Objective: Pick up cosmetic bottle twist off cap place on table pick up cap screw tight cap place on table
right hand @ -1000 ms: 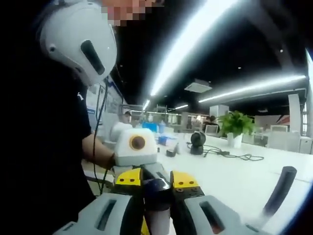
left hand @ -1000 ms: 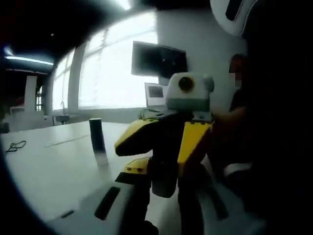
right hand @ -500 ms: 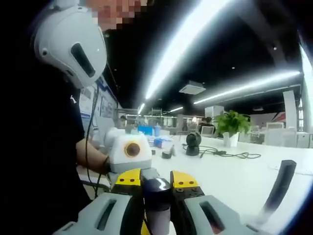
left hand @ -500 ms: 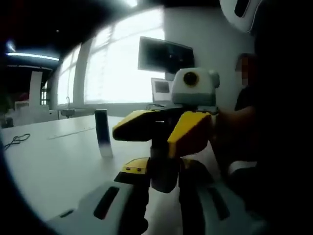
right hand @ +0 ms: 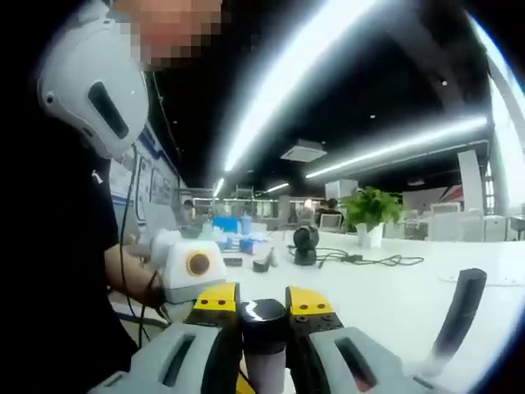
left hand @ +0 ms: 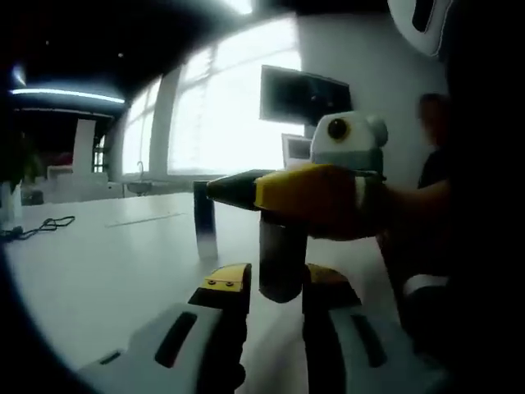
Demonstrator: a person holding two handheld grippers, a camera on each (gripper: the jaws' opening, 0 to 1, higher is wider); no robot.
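Note:
A dark cosmetic bottle [left hand: 279,267] stands upright between the yellow-tipped jaws of my left gripper [left hand: 276,279], which is shut on its body just above the white table [left hand: 98,279]. My right gripper [left hand: 262,197] comes in from the right, lying level across the bottle's top and closed on it. In the right gripper view the round dark cap [right hand: 263,316] sits pinched between the jaws of my right gripper [right hand: 262,300], with the paler bottle body [right hand: 264,369] below it.
A tall dark tube [left hand: 205,220] stands alone on the table, also leaning in view as the tube [right hand: 458,316]. A black cable [right hand: 369,261], a potted plant [right hand: 369,215] and a monitor [left hand: 305,97] lie further off. The person [right hand: 57,246] is close on one side.
My right gripper has rolled around the bottle's top, its jaws going from upright to level. Both views have shifted a little; the left gripper keeps its hold.

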